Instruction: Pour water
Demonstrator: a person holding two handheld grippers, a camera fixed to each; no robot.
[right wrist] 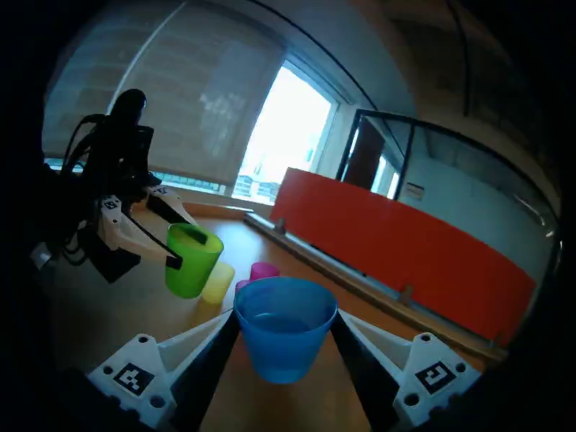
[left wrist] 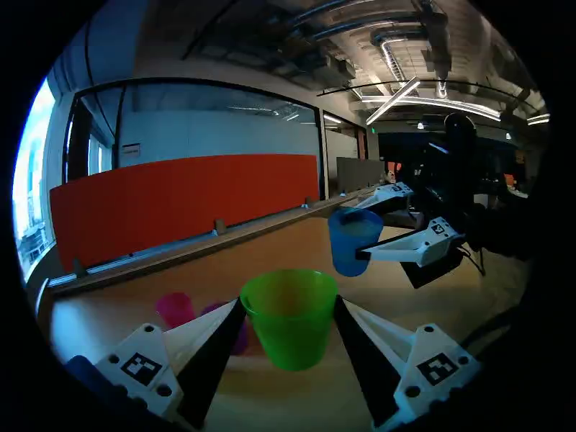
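**Two cups held, water in the blue one**

We're looking along the left gripper (left wrist: 288, 302), and its jaws are pinching a green cup (left wrist: 291, 331), one white finger pressed on each side of it. The cup is a smooth, translucent plastic tumbler, tapering toward its base and held upright. From this angle we can't tell what's inside.

In the right gripper view, the right gripper (right wrist: 286, 313) has its jaws clamped on a blue cup (right wrist: 284, 353) of the same tapered plastic shape. We can see water (right wrist: 281, 322) in it, the surface sitting a little below the rim. The cup is level.

The two held cups are near each other but apart, with the blue one off to the right of the green in the left gripper view. Below them is a pale wooden worktop (right wrist: 129, 309), matte and flat. A yellow cup (right wrist: 218, 282) and a magenta cup (right wrist: 264, 271) stand on it, just beside one another. A long orange panel (left wrist: 187, 198) runs along the far edge.
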